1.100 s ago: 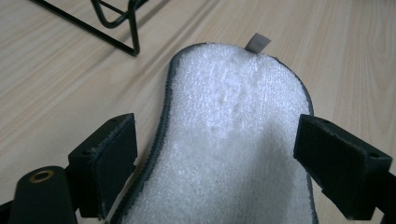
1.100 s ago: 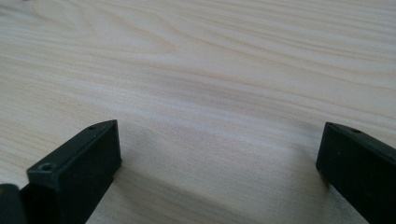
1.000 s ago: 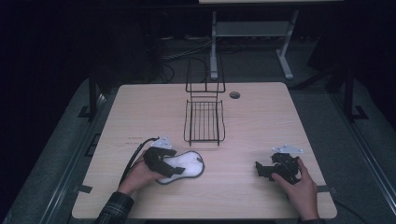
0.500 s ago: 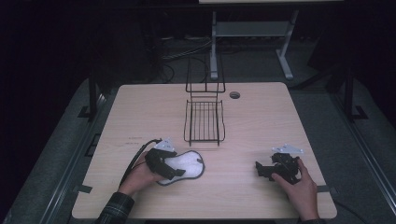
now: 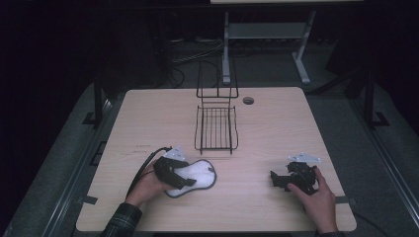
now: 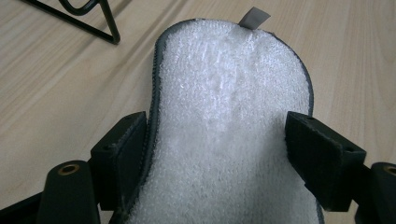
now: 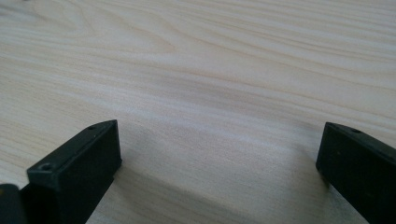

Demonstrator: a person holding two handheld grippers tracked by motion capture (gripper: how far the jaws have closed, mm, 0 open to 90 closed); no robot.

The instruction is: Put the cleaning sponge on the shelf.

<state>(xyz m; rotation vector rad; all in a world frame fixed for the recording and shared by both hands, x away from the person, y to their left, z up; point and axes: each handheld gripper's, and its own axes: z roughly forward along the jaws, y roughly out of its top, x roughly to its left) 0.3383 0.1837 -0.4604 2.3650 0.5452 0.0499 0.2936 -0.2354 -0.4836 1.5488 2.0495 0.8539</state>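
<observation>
Pale wooden tabletop [image 5: 276, 128] carried black wire rack [image 5: 216, 129]. White fleecy grey-edged insole [image 5: 197, 176] lay flat just before rack. Left tongs [image 6: 219, 158] straddled insole, just closing, not yet pinching. Right tongs [image 7: 219, 163], well right of rack, spread, empty.

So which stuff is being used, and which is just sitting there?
In use:
- white insole
- left gripper, jaws closing in around the insole

Just sitting:
- wire rack
- right gripper, open over bare table
</observation>
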